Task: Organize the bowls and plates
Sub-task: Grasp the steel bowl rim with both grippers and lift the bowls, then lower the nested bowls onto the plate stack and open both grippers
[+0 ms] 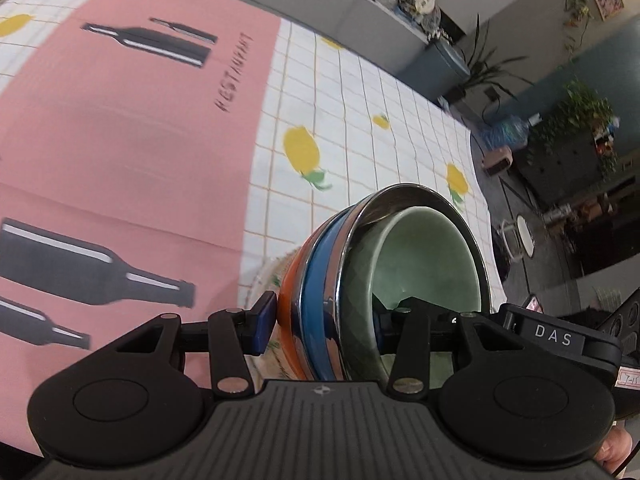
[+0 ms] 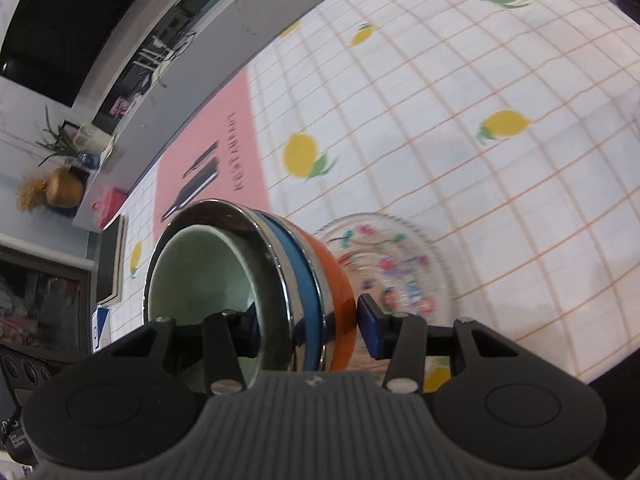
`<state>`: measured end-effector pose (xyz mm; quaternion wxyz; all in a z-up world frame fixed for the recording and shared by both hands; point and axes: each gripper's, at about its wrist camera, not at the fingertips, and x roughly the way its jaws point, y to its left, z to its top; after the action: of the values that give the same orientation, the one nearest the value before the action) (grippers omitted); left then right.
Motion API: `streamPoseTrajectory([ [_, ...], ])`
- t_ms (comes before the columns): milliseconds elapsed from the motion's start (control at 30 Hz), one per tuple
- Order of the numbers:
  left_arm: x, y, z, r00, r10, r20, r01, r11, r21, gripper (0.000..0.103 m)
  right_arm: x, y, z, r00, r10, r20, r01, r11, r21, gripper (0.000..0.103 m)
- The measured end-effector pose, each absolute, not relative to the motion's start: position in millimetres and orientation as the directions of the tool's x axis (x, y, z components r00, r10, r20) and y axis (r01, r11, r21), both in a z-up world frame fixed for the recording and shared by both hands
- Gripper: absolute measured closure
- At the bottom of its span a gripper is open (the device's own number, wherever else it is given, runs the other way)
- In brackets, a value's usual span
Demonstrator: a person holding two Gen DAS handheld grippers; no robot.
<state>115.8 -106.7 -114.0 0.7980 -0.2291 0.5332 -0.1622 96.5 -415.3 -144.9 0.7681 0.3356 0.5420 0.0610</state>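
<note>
A nested stack of bowls (image 1: 316,304) hangs tilted above the table: orange outermost, then blue with steel rims, and a pale green bowl (image 1: 424,256) innermost. My left gripper (image 1: 322,320) is shut on the stack's wall, one pad on the orange outside and the other inside the green bowl. From the opposite side, my right gripper (image 2: 310,330) is shut on the same stack (image 2: 304,280), one finger in the green bowl (image 2: 192,272) and one pad against the orange side. Just beyond the stack lies a clear glass plate (image 2: 400,268) with a flower pattern, its edge (image 1: 272,276) showing behind the orange bowl.
A pink placemat (image 1: 120,140) printed with black bottles lies on the lemon-patterned checked tablecloth (image 2: 460,160). A dark notebook (image 2: 114,256) sits near the table's far edge. Beyond the table edge (image 1: 476,168) are plants, a stool and shelves. The right gripper's body (image 1: 560,340) shows beside the stack.
</note>
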Motion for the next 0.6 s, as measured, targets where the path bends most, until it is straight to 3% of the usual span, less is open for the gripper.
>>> streamPoseTrajectory([
  [600,123.0,-126.4,-132.4,0.306,-0.49,-0.816,-0.011,0.855,-0.518,0.053,96.0,-429.9,-166.0,0.376,0.453,-0.809,0.325,0.753,0.572,0.057],
])
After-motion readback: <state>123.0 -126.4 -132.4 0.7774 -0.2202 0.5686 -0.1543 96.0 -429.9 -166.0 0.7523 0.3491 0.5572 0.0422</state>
